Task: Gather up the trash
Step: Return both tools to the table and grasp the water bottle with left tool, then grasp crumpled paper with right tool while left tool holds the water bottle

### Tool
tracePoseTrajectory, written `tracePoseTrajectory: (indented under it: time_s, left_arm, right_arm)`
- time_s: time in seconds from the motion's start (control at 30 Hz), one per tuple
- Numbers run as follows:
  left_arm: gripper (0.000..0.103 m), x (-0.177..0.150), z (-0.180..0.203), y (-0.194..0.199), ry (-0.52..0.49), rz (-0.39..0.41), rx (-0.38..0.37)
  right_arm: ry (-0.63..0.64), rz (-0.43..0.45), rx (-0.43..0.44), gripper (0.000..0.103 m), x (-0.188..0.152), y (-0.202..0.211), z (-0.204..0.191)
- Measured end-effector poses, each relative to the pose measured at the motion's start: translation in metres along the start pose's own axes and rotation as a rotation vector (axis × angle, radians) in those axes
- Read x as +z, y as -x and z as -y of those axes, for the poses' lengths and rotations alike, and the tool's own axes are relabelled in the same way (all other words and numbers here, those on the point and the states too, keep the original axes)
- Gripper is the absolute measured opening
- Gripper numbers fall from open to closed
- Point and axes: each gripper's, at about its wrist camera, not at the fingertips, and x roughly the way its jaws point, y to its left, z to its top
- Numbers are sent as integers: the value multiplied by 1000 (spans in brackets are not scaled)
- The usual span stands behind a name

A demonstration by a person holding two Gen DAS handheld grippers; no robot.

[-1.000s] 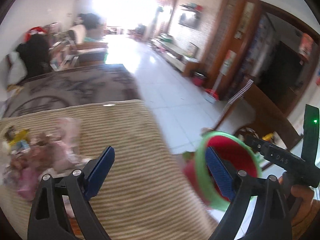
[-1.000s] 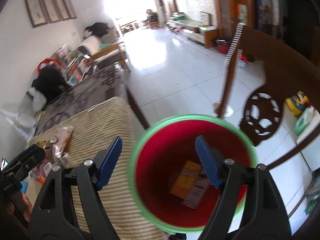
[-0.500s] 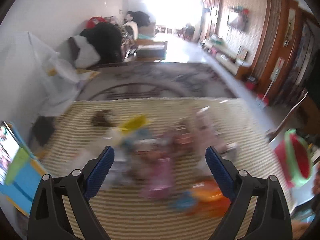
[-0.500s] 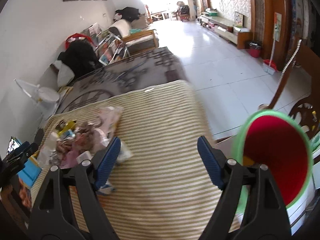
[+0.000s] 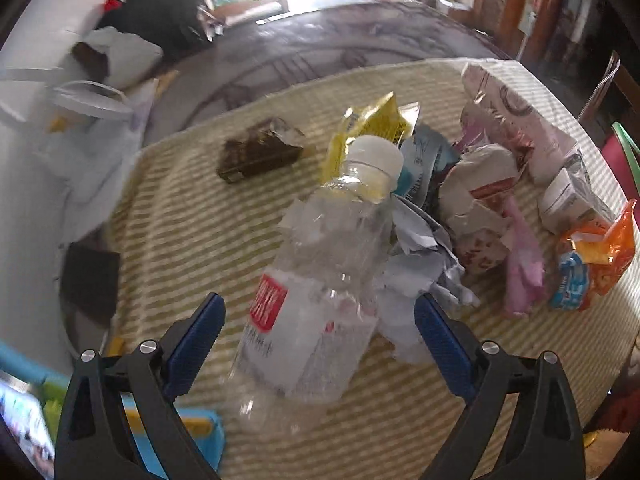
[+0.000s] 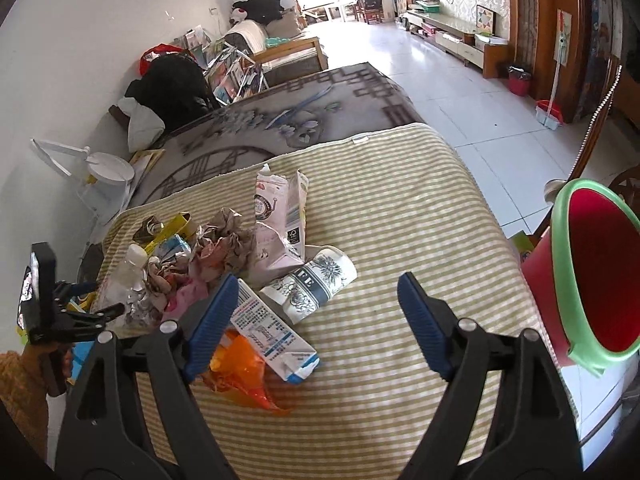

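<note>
- Most trash remains: your left tool (image 5: 318,332), jaws wide, straddles the clear bottle (image 5: 320,280) near the tabletop's (image 6: 400,208) left edge, not gripping.
- Your right tool (image 6: 316,320), empty, is opening above the pile (image 6: 224,264); red bin (image 6: 592,272) waits off the right edge.

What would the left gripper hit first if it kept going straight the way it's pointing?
Most likely the clear plastic bottle, which lies between the open fingers of the left gripper, untouched by the pads. Depth is hard to judge, but nothing else shows in front of it.

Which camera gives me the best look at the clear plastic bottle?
Left wrist view: the clear plastic bottle lies large between the open left claw, cap and red label visible. Right wrist view shows it small at the pile's left edge.
</note>
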Motion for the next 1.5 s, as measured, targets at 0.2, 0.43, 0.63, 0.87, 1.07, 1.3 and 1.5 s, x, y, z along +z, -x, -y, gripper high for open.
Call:
tracePoseTrajectory:
  time_s: [0.2,0.43,0.63,0.87,1.07,1.3,1.5]
  left_arm:
    - [60,10,-9,-7,73,31,-84]
    - [52,-3,-27,1,208,47,-122]
    - [52,-26,-42,20,399,73,-175]
    - [52,-50,-44,35,573,148,-227]
    - [52,-61,-38,37,632,165,-241]
    - [52,-65,-32,47,620,181,-212]
    - [52,-51,-23,64,586,249,-171]
  right_arm:
    - [9,-16,-18,81,-4,-3,-12]
    - [52,-36,-2,81,-5,-11,-34]
    - [145,-59,70,81,1,-26,-79]
    - [250,-135,217,80,11,-76,-152]
    - [301,-211,221,69,6,-127,-192]
    - [328,-261,249,15,-7,-140,-199]
    - [351,-152,316,12,3,-85,-186]
